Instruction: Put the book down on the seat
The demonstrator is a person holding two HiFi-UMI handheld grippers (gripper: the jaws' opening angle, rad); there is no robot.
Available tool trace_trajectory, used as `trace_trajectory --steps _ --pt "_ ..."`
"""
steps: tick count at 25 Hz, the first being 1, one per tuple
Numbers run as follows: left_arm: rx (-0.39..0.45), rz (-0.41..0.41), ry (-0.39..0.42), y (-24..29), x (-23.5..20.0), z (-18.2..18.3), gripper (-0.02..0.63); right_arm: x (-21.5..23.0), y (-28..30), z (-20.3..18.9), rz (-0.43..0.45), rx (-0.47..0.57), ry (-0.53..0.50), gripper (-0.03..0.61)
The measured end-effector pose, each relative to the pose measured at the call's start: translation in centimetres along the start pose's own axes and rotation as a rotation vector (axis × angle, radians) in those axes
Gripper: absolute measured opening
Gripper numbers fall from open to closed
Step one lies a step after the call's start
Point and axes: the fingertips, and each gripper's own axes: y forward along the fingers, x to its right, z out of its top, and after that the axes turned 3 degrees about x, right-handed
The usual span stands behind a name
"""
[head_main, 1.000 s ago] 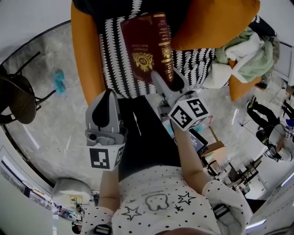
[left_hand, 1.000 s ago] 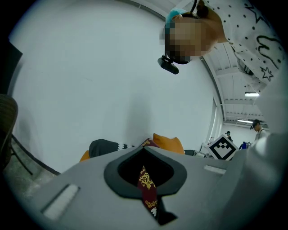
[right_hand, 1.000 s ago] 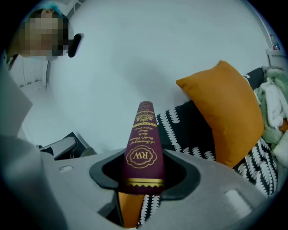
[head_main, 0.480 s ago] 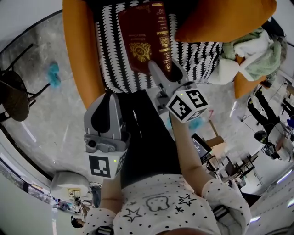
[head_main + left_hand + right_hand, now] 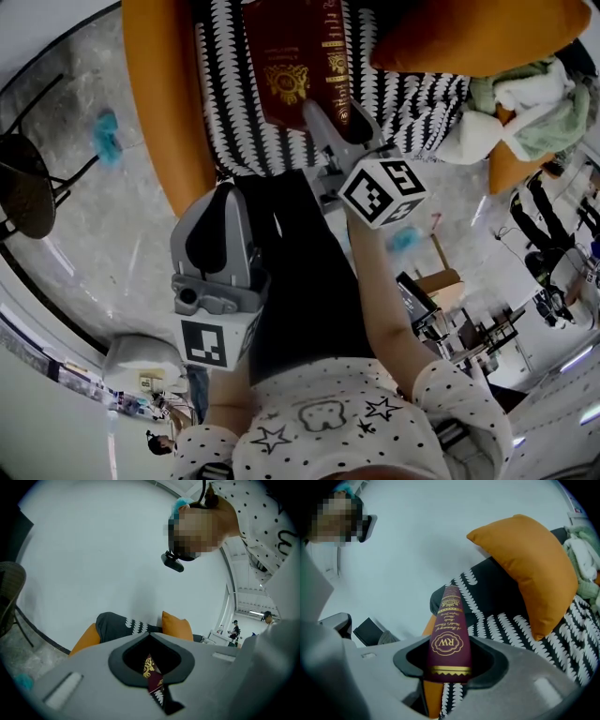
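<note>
Right gripper [image 5: 449, 665] tight on the maroon book [image 5: 451, 609], spine crest [image 5: 448, 644] only in its own view; left gripper [image 5: 223, 192] closed, empty.

Seat: orange armchair [image 5: 155, 112], draped with a black-and-white patterned cover [image 5: 412, 103].
On cover: orange cushion [image 5: 469, 37] at the right; green-and-white cloth pile [image 5: 525, 98] at the right edge.
Floor: grey marbled floor [image 5: 94, 234]; blue item [image 5: 106, 136] lies on it near the armrest.
</note>
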Motion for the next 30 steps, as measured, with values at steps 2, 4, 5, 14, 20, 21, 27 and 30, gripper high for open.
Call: trace_trajectory --steps 2,4,5,14,20,21,27,30 --pt "-0.017 0.006 -0.005 -0.4 -0.2 -0.7 -0.005 0.4 0.3 -0.4 -0.005 -0.005 0.004 0.207" --pt "-0.038 0.012 -0.012 -0.9 -0.3 -1.3 -0.005 0.8 0.7 -0.8 -0.007 -0.014 0.008 0.207" --pt "-0.041 0.013 -0.014 -0.9 -0.3 -1.4 -0.005 1.0 0.9 -1.0 -0.007 -0.020 0.009 0.207" --pt "-0.023 0.003 -0.012 -0.1 -0.4 -1.1 -0.005 2.5 3.4 -3.2 -0.030 -0.080 -0.008 0.207" --pt "-0.043 0.004 -0.019 -0.2 -0.3 -1.6 -0.005 4.0 4.9 -5.2 -0.068 -0.114 0.012 0.207" --pt "-0.050 0.005 -0.020 -0.4 -0.4 -1.8 -0.005 4.3 5.1 -5.7 -0.076 -0.118 0.021 0.207" --pt "-0.054 0.005 -0.023 -0.5 -0.2 -2.0 -0.005 5.7 5.7 -7.8 -0.105 -0.139 0.107 0.207" --pt "-0.051 0.003 -0.023 -0.3 -0.1 -1.9 -0.005 5.7 5.9 -8.7 -0.108 -0.155 0.130 0.207"
